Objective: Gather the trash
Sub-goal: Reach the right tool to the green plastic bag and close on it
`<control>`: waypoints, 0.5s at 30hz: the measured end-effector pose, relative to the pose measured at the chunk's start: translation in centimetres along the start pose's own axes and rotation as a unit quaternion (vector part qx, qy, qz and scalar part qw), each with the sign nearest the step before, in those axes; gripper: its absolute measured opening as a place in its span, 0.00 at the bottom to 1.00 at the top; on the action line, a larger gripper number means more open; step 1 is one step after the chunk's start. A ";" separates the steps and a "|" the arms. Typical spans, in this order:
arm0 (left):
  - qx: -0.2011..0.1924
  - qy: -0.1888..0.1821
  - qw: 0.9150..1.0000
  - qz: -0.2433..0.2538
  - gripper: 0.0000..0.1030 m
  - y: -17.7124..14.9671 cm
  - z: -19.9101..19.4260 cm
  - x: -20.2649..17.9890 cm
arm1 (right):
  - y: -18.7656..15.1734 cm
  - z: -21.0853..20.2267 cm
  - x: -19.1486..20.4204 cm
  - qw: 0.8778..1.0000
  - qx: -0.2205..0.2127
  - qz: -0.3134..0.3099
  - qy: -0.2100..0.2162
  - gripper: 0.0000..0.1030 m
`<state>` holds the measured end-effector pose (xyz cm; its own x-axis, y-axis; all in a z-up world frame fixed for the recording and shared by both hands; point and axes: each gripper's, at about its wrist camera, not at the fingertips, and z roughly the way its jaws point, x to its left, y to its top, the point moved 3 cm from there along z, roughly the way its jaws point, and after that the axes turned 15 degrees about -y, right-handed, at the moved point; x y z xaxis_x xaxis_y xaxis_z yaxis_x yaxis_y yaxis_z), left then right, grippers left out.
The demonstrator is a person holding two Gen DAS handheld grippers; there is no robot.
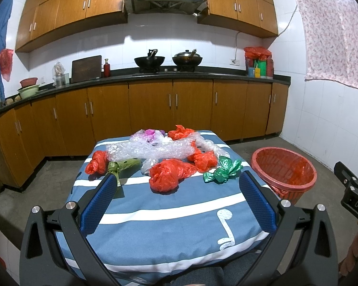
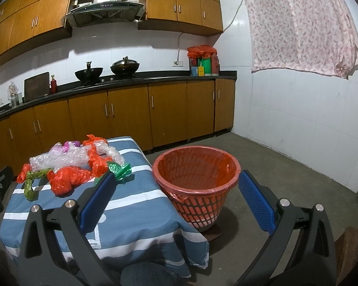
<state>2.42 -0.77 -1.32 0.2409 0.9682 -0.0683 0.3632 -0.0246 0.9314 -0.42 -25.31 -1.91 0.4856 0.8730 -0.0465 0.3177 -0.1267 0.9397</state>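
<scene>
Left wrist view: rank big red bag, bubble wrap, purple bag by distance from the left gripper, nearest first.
From the left gripper, open above the striped tablecloth:
1. Big red bag, centre of the table, just ahead of the fingers.
2. Bubble wrap, stretched across behind it.
3. Purple bag, far edge, left of centre.

Blue-and-white striped tablecloth (image 1: 179, 205), red bags (image 1: 167, 174), green bag (image 1: 223, 169), seemingly red-lined basket (image 2: 195, 166)

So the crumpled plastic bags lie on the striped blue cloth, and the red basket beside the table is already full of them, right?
Not quite. The crumpled plastic bags do lie on the striped blue cloth, but the red basket holds only its liner; the right wrist view shows this.
</scene>
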 end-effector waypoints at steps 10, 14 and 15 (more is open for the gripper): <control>0.031 0.009 0.999 -0.027 0.98 -2.2 1.4 2.1 | -1.3 2.5 2.4 0.999 0.045 -0.017 0.013 0.96; 0.045 0.026 0.997 -0.061 0.98 -3.2 1.6 4.8 | -2.2 4.3 4.2 0.997 0.072 -0.034 0.024 0.96; 0.048 0.033 0.996 -0.063 0.98 -3.3 1.7 5.4 | -2.2 4.6 4.6 0.996 0.074 -0.038 0.025 0.96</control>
<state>4.05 4.14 -5.32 0.1301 0.9792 -0.1555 0.4719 0.0768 0.8783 4.85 -23.22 -5.79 0.4149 0.9049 -0.0948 0.4705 -0.1242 0.8736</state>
